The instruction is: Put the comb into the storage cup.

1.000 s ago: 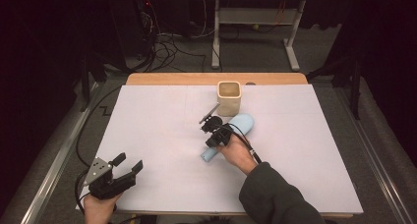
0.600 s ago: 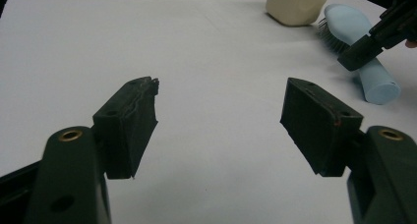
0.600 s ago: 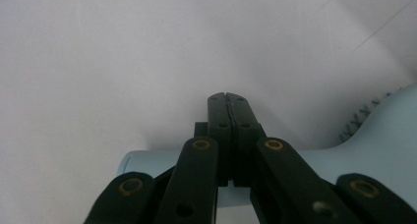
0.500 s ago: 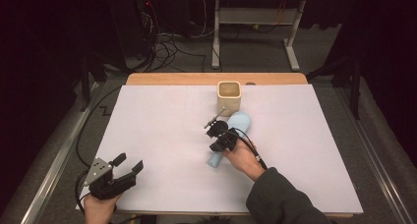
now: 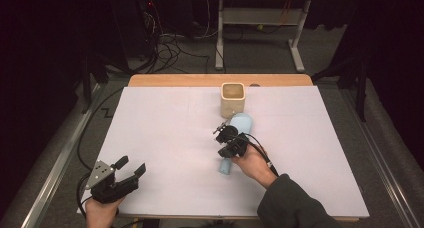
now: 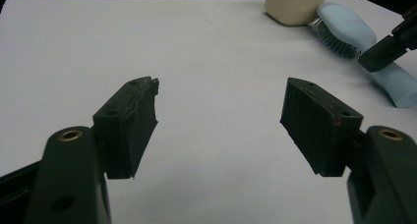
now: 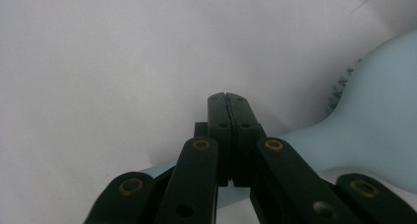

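High view: right gripper (image 5: 226,139), fingers together, over pale-blue hairbrush (image 5: 235,138) beside cup (image 5: 233,99).

- The hairbrush (image 5: 239,133) is pale blue, with dark bristles (image 6: 335,37).
- The cup (image 5: 233,98) is cream.
- The worktop (image 5: 165,133) wears a plain white sheet; its far edge (image 5: 200,80) shows light wood.
- Both tools, left (image 5: 134,167) and right (image 5: 218,129), are black, with brass-coloured rivets (image 7: 200,144).
- The left tool's top plate (image 5: 100,170) is grey.
- The sleeve (image 5: 290,205) is dark grey-green.

On the white table (image 5: 165,133) a light-blue hairbrush (image 5: 239,127) lies beside a beige cup (image 5: 233,98), right gripper (image 5: 222,133) over its handle
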Demonstrator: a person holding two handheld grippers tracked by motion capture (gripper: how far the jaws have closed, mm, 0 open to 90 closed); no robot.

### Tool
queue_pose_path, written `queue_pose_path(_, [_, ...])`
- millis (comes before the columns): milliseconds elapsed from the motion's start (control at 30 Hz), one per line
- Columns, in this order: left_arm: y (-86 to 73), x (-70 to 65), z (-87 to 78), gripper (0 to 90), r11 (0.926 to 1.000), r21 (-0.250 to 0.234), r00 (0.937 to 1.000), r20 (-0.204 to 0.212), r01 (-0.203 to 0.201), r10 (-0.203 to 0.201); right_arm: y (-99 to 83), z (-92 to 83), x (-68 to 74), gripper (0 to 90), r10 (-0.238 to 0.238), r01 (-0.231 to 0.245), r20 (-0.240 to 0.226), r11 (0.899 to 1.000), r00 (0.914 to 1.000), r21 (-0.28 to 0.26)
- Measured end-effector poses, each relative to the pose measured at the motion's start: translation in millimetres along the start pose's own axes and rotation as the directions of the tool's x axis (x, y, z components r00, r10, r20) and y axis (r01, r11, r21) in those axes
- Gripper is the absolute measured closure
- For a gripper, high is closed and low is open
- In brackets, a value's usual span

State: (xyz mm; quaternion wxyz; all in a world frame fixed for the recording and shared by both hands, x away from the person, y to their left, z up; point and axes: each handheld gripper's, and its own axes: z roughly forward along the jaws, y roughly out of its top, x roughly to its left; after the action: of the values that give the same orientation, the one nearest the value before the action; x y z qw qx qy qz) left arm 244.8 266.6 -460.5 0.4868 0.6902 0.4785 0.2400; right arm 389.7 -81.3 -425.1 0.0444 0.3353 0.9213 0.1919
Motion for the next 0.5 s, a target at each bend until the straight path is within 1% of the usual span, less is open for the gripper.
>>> queue_pose_path(167, [-0.2,-0.4,-0.2,29.8,1.0000,-0.001,1.0000,-0.002,-0.001,0.001,-4.2,-2.8,-0.3,90.0,-0.003,0.003,0.002,1.000,1.0000,0.002])
queue_pose_path(267, [-0.2,0.6,0.5,29.8,1.0000,0.002,1.0000,-0.002,0.005,-0.005,-6.3,-4.9,-0.6,90.0,0.000,0.000,-0.001,1.000,1.0000,0.008])
queue_pose_path(300, [-0.2,0.5,0.6,29.8,1.0000,0.003,1.0000,-0.002,0.005,-0.005,-7.2,-5.7,-1.5,90.0,-0.009,0.009,0.002,1.000,1.0000,0.006])
queue_pose_path(433, [-0.3,-2.1,0.9,29.8,0.9999,0.009,0.9999,-0.009,-0.014,0.014,-8.7,-7.2,-2.7,90.0,-0.012,0.012,-0.003,1.000,0.9999,0.018])
queue_pose_path(500, [-0.2,-3.0,1.5,29.8,0.9998,0.012,0.9998,-0.004,-0.018,0.018,-9.3,-8.0,-3.8,90.0,-0.030,0.030,0.003,0.999,0.9995,0.026])
